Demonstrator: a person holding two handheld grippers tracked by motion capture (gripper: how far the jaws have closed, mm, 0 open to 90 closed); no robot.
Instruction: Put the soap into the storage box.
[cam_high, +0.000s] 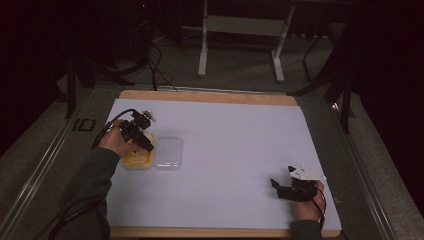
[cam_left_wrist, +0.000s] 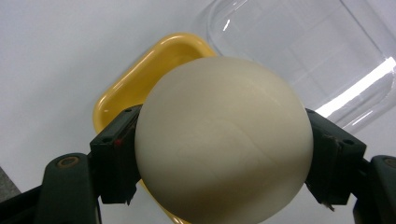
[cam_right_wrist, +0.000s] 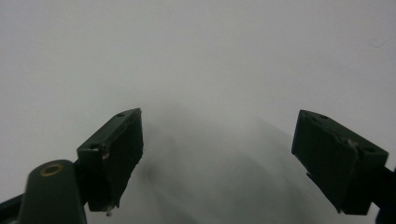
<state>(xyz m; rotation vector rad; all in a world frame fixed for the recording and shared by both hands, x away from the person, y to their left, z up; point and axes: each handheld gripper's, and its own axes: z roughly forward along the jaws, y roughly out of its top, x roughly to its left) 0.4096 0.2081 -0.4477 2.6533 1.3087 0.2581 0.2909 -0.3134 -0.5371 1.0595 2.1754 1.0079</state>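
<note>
While the left gripper (cam_left_wrist: 224, 154) clamps a cream ball (cam_left_wrist: 224, 140) over the yellow tray (cam_left_wrist: 140, 79) near the table's (cam_high: 225, 130) left edge, the right gripper (cam_right_wrist: 217, 158) gapes empty.

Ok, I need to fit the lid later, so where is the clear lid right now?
The clear lid lies flat on the white table at the left in the high view, right beside the yellow container, over which the left gripper holds a cream ball.

No readable text, label, brand, number or sign in any view, cream ball (cam_left_wrist: 223, 140) plain, yellow tray (cam_left_wrist: 140, 84) unmarked, clear lid (cam_left_wrist: 327, 56) unmarked, desk (cam_high: 235, 145) surface blank
</note>
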